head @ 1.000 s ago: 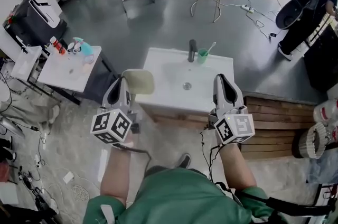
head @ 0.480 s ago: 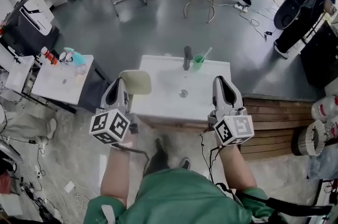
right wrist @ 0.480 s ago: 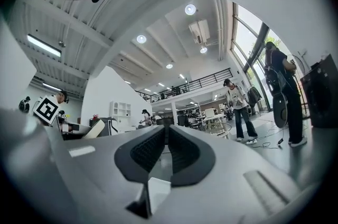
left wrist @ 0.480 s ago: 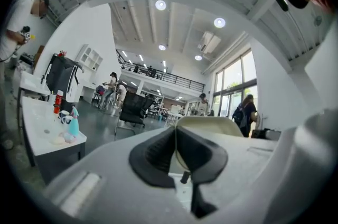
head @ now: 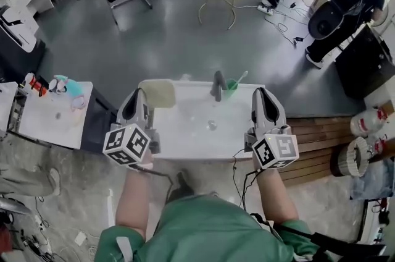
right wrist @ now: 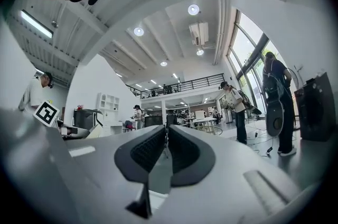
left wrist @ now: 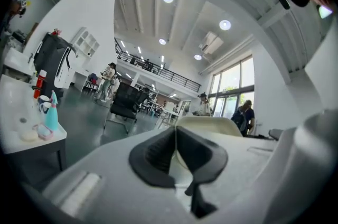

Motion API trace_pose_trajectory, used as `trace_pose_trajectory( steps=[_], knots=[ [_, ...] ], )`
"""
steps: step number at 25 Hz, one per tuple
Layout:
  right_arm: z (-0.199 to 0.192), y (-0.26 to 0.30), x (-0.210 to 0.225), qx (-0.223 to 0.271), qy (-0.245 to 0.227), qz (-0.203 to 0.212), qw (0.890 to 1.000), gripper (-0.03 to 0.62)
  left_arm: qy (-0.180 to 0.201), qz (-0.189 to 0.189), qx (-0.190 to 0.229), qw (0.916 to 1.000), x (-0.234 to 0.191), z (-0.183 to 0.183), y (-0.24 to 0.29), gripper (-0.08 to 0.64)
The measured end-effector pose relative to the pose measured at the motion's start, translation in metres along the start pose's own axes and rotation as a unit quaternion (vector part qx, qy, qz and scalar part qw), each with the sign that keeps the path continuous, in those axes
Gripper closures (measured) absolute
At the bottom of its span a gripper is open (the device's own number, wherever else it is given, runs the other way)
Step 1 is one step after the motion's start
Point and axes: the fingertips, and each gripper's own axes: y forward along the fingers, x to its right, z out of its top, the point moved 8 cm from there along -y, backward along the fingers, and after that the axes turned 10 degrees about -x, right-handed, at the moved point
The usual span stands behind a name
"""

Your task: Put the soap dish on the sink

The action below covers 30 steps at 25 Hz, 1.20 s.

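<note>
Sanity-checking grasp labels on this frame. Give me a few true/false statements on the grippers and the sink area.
1. The left gripper is shut on the soap dish. True.
2. The right gripper holds the green cup. False: its jaws are together with nothing between them, and the cup stands at the back of the sink.
3. The green cup stands right beside the faucet. True.
4. The soap dish is dark blue. False: it is pale yellowish.
5. The soap dish lies over the drain in the middle of the basin. False: it is at the sink's back left corner, in the left gripper's jaws.
</note>
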Motion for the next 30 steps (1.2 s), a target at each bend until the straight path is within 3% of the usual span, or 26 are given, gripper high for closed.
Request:
trace_pose_trajectory(
  steps=[6,14,23,30],
  knots=[
    [-0.006,0.054,-0.018,-0.015,-0.003,-0.015,1.0,0.572,-0.011,-0.007,-0.017,0.9998,-0.053,0.008,0.048,0.552],
    [-0.028,0.093,-0.022,-0.044,0.001,-0.024,0.999,0.572,-0.013,0.005,-0.071,0.9974,-0.095,-0.02,0.099,0.552],
    [-0.053,0.123,0.022,-0.06,0.023,-0.014,0.998,0.572,-0.028,0.038,-0.122,0.9914,-0.102,-0.059,0.148,0.552],
    [-0.076,0.145,0.057,-0.084,0.05,-0.003,0.995,0.572,-0.049,0.061,-0.173,0.9817,-0.104,-0.094,0.187,0.552]
  ],
)
